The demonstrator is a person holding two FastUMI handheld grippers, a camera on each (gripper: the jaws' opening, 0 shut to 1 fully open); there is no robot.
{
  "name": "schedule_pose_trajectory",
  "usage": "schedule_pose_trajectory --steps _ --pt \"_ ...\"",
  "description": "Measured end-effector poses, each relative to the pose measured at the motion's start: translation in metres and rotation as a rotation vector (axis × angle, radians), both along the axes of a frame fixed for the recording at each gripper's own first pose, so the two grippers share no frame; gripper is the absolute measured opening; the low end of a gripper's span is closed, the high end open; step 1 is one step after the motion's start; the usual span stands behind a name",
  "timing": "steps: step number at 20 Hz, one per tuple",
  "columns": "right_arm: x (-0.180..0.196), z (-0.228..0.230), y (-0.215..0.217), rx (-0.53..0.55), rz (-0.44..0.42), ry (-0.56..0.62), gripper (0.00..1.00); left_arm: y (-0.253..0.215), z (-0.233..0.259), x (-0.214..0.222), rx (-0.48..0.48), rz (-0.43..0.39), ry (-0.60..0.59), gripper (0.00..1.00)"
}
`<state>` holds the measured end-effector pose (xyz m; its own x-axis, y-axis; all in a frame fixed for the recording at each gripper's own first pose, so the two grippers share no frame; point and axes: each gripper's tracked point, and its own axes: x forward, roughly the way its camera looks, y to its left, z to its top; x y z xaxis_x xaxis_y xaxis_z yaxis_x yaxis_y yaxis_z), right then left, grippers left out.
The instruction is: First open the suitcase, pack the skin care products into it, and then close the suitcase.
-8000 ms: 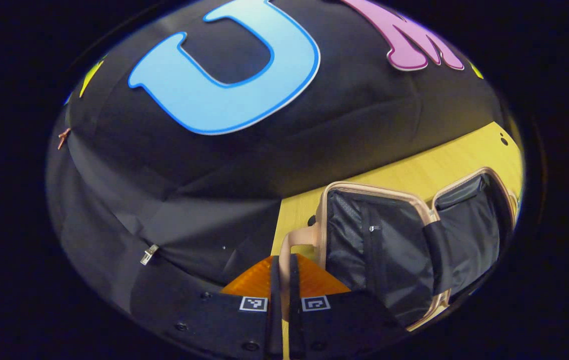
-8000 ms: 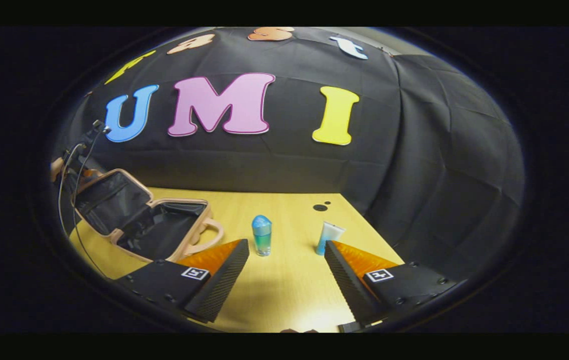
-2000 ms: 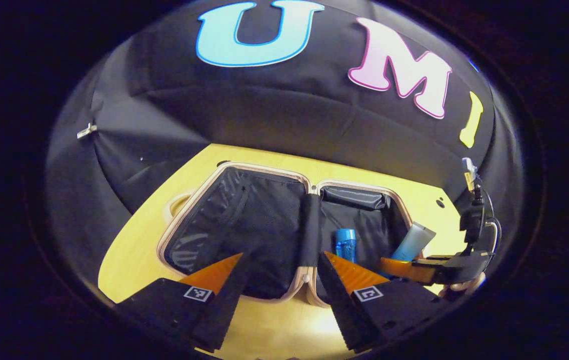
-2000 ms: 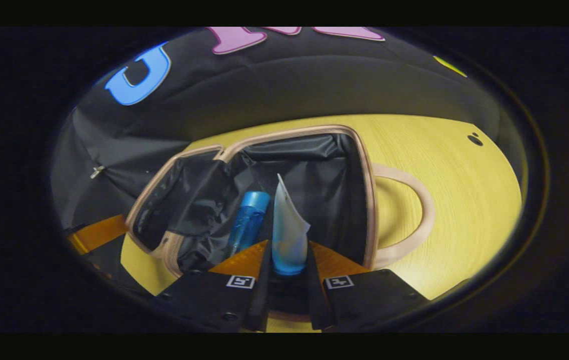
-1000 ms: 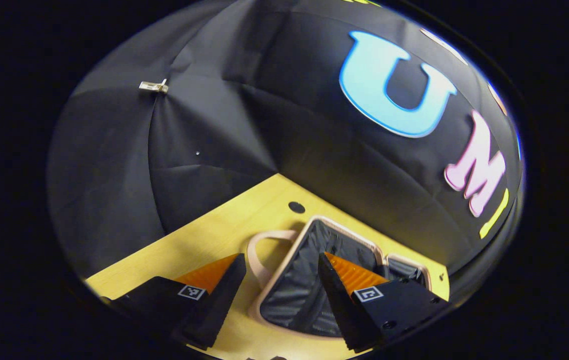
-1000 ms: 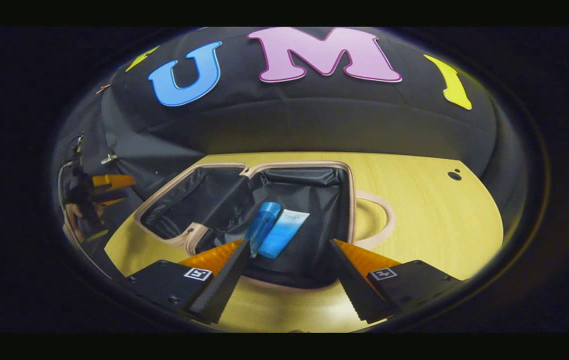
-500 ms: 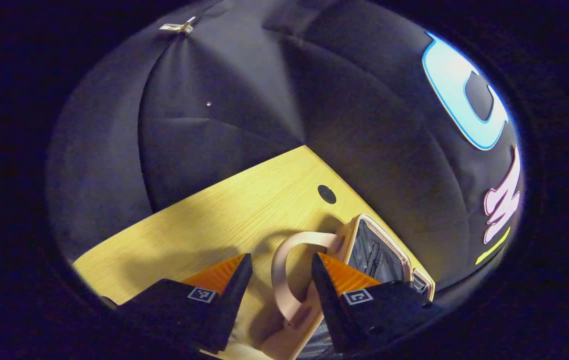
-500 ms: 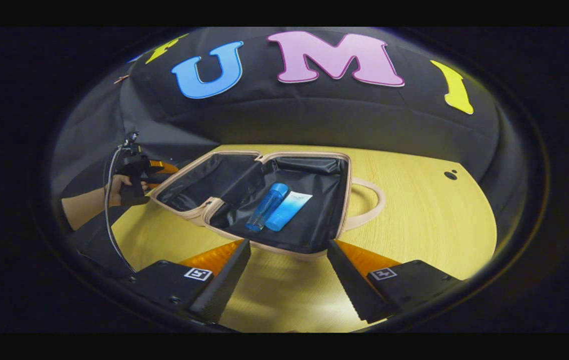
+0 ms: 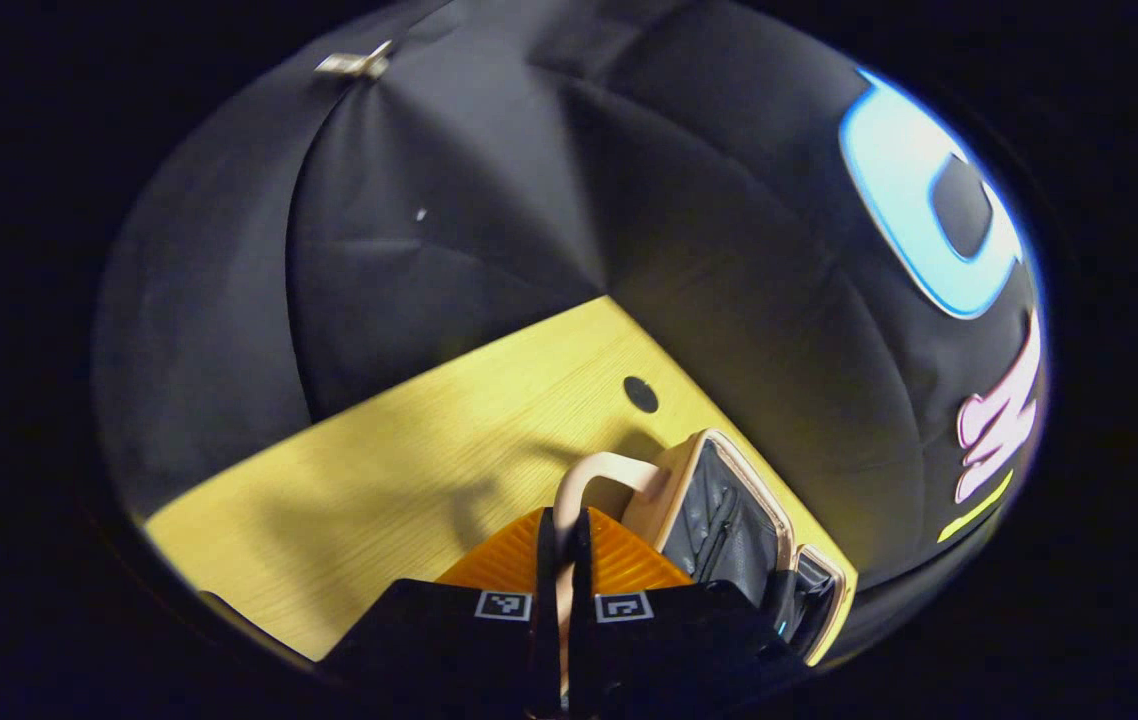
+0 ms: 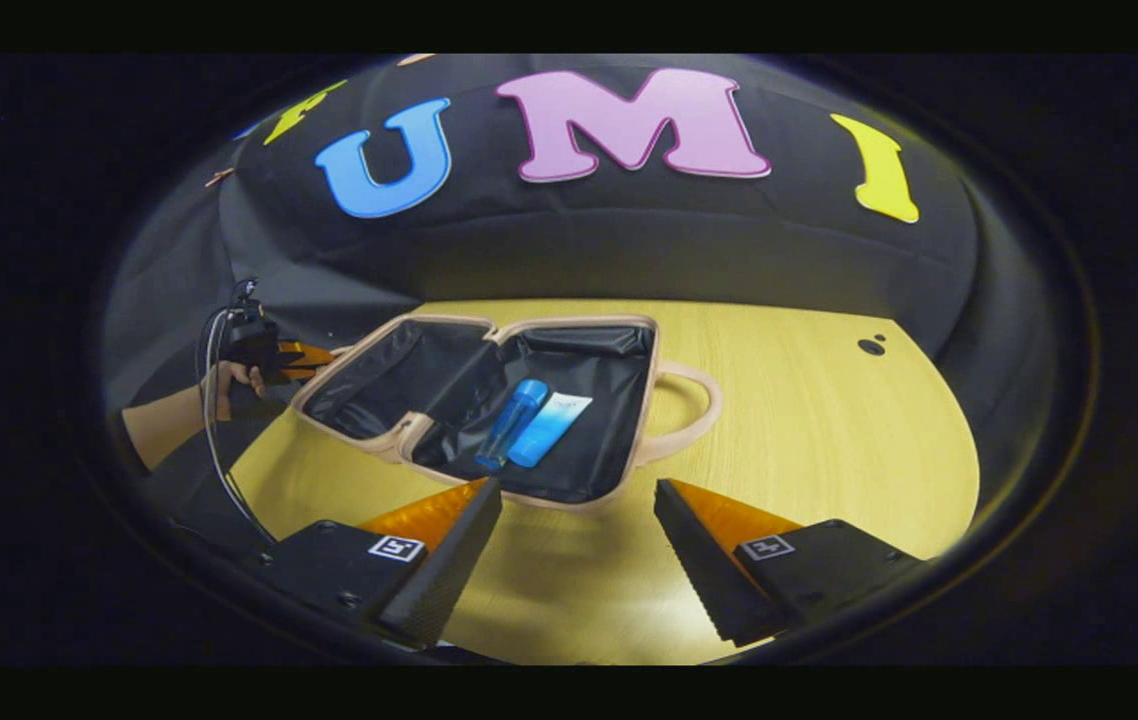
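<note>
Beige suitcase (image 10: 399, 440), blue bottle (image 10: 511, 410)

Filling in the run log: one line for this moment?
suitcase: open | bottle, tube: inside | left gripper: shut on handle | right gripper: open, above table

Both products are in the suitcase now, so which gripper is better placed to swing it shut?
Probably the left. The left gripper is already shut on the handle of the suitcase. The right gripper is open, hanging over the bare table short of the case.
</note>
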<state>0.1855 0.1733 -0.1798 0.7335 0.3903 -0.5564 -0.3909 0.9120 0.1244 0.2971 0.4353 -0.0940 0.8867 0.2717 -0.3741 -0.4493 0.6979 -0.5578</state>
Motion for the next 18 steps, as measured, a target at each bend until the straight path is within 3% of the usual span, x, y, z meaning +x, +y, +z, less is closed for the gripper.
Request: schedule_pose_trajectory --steps 3,8,13,18 --pt "-0.002 0.029 -0.012 0.016 -0.002 -0.037 0.97 -0.046 0.098 -0.017 0.178 -0.019 -0.078 0.06" --pt "0.004 0.061 -0.041 0.06 -0.055 -0.084 0.97 -0.151 0.207 -0.04 0.268 -0.118 -0.171 0.06" --pt "0.009 0.078 -0.071 0.079 -0.061 -0.111 0.98 -0.269 0.242 -0.034 0.296 -0.227 -0.22 0.06" --pt "0.022 0.082 -0.103 0.109 -0.066 -0.12 0.98 -0.38 0.236 -0.019 0.292 -0.321 -0.222 0.06"
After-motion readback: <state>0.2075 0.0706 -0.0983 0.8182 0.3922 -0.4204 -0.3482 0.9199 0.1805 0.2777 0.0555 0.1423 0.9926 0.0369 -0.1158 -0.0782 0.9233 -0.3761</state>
